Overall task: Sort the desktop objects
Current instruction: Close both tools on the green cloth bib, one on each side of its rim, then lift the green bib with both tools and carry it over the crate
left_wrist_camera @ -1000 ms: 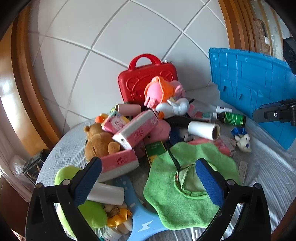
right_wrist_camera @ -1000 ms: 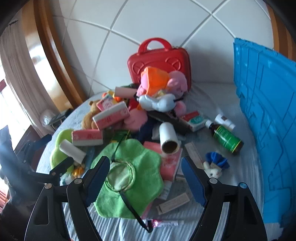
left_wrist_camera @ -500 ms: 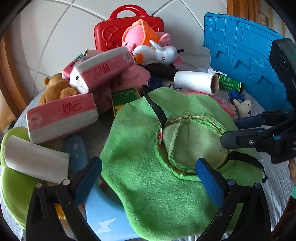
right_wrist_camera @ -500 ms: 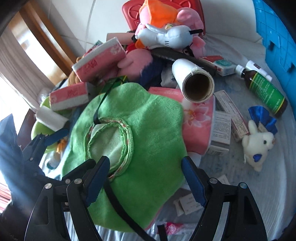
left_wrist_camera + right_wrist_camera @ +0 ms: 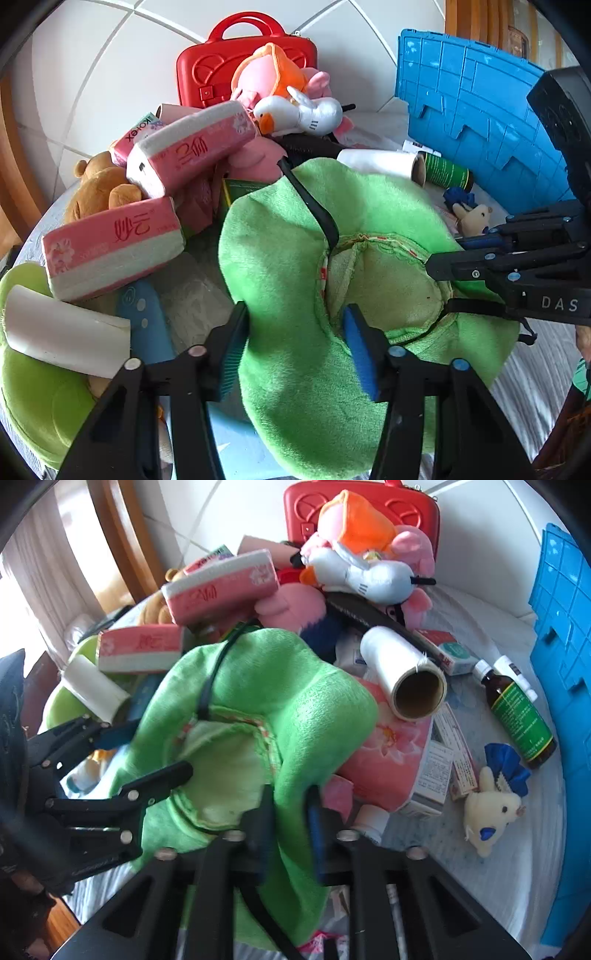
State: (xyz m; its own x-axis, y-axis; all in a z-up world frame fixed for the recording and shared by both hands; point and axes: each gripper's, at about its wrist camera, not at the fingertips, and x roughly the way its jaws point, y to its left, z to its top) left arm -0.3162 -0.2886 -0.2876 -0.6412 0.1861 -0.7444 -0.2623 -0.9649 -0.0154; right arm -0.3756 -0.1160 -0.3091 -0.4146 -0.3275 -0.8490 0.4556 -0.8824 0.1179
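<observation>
Left wrist view: left gripper (image 5: pixel 295 347) pinches a fold of the green plush cloth (image 5: pixel 295 236), lower centre of frame; its jaws have just been closing, with fabric bunched between the pads. Right gripper (image 5: pixel 436 267) enters from the right edge, clamped on the cloth's far side. Right wrist view confirms it: right gripper (image 5: pixel 286 812) is shut on a ridge of the same cloth, bottom centre, its jaws having just closed too. Two grips on opposite sides likely so the floppy cloth lifts flat off the pile without dragging the black strap (image 5: pixel 314 206). The cloth drapes over the clutter, pink tissue packs (image 5: pixel 110 243) at left, blue crate (image 5: pixel 472 110) upper right, probably the sorting bin.
</observation>
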